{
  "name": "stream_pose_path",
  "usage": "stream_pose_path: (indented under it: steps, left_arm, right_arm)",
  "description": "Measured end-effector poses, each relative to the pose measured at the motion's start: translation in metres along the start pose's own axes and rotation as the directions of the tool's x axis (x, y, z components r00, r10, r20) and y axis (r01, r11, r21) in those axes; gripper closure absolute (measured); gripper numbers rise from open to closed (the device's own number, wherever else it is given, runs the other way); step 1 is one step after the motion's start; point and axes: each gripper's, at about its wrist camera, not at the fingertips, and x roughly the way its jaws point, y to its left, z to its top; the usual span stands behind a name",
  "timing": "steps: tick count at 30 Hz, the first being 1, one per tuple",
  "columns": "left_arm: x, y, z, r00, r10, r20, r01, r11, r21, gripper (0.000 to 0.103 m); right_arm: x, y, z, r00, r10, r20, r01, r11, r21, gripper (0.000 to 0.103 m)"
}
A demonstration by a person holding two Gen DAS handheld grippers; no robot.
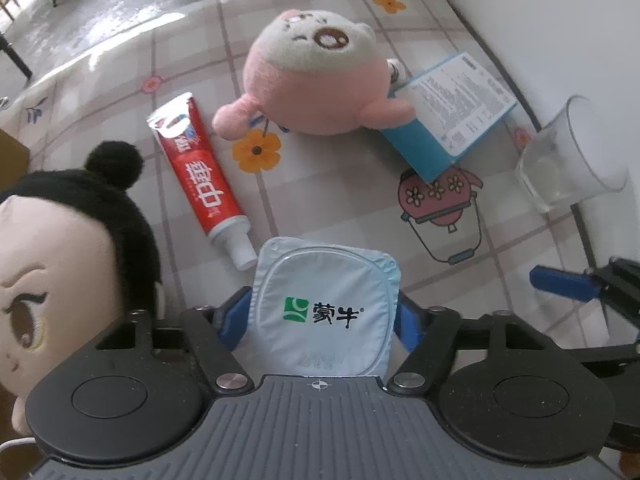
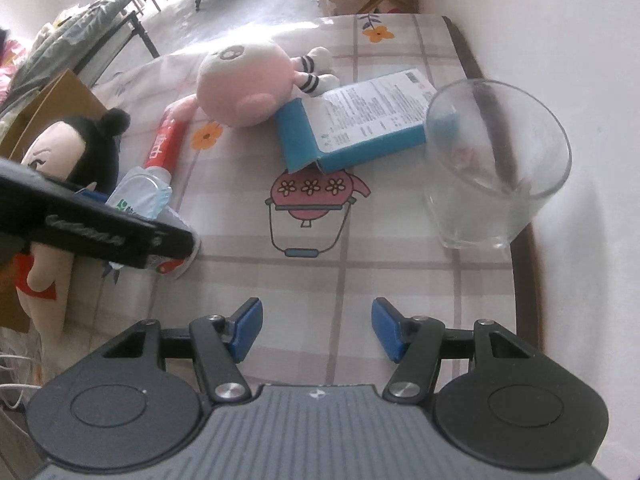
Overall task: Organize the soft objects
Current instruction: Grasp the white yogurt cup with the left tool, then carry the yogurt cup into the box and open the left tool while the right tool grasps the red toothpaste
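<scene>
My left gripper (image 1: 322,312) is shut on a pale blue yogurt cup (image 1: 324,304), its foil lid facing up; the cup also shows in the right wrist view (image 2: 140,196) under the left gripper's black body. A pink and white plush toy (image 1: 312,76) lies at the far middle of the table, also in the right wrist view (image 2: 248,84). A black-haired plush doll (image 1: 60,264) lies at the left, also in the right wrist view (image 2: 68,152). My right gripper (image 2: 318,328) is open and empty above the tablecloth.
A red toothpaste tube (image 1: 200,172) lies between the doll and the pink plush. A blue and white carton (image 2: 360,124) lies beside the plush. A clear glass (image 2: 492,160) stands near the wall at the right. A cardboard box (image 2: 44,108) stands at the left.
</scene>
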Motion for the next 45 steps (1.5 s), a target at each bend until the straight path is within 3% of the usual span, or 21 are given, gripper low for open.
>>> stream_pose_path:
  steps: [8,12,15,22,28,32,37,38,43,45]
  left_arm:
    - [-0.02,0.01,-0.01,1.0,0.0,0.024,0.001,1.0,-0.018,0.039]
    - [-0.056,0.023,-0.019,0.999,-0.003,0.039,0.005,0.999,-0.046,0.039]
    - [-0.092,0.046,-0.027,0.998,-0.025,0.054,0.031,0.993,-0.117,0.039]
    - [-0.178,0.13,-0.054,0.994,-0.029,0.102,0.061,0.945,-0.323,0.039]
    - [-0.23,0.205,-0.085,0.99,0.007,0.14,0.063,0.87,-0.49,0.039]
    - [-0.24,0.239,-0.099,0.987,0.039,0.157,0.057,0.824,-0.563,0.039]
    - [-0.232,0.277,-0.109,0.987,0.077,0.143,0.027,0.791,-0.612,0.039]
    - [-0.231,0.283,-0.111,0.987,0.078,0.143,0.028,0.786,-0.618,0.039]
    - [-0.214,0.313,-0.115,0.987,0.097,0.129,0.006,0.778,-0.628,0.039]
    - [-0.2,0.327,-0.114,0.987,0.096,0.129,0.007,0.775,-0.632,0.039]
  right_arm:
    - [-0.004,0.005,0.005,1.0,-0.006,0.014,0.006,1.0,-0.007,0.04]
    - [-0.005,0.01,0.007,1.0,-0.001,0.01,0.001,1.0,-0.004,0.04]
    - [-0.011,0.018,0.013,1.0,0.014,0.025,-0.014,1.0,-0.012,0.04]
    - [-0.023,0.053,0.046,0.99,0.103,0.095,-0.099,0.994,-0.039,0.04]
    - [-0.002,0.1,0.085,0.97,0.202,0.132,-0.188,0.976,-0.109,0.041]
    - [0.03,0.131,0.108,0.97,0.215,0.113,-0.199,0.971,-0.136,0.047]
    - [0.069,0.149,0.126,0.989,0.137,0.059,-0.126,0.98,-0.155,0.056]
    - [0.074,0.149,0.128,0.992,0.121,0.039,-0.113,0.981,-0.155,0.061]
    - [0.09,0.15,0.13,0.996,0.085,-0.023,-0.088,0.981,-0.171,0.062]
    - [0.096,0.151,0.127,0.996,0.072,-0.043,-0.078,0.981,-0.179,0.072]
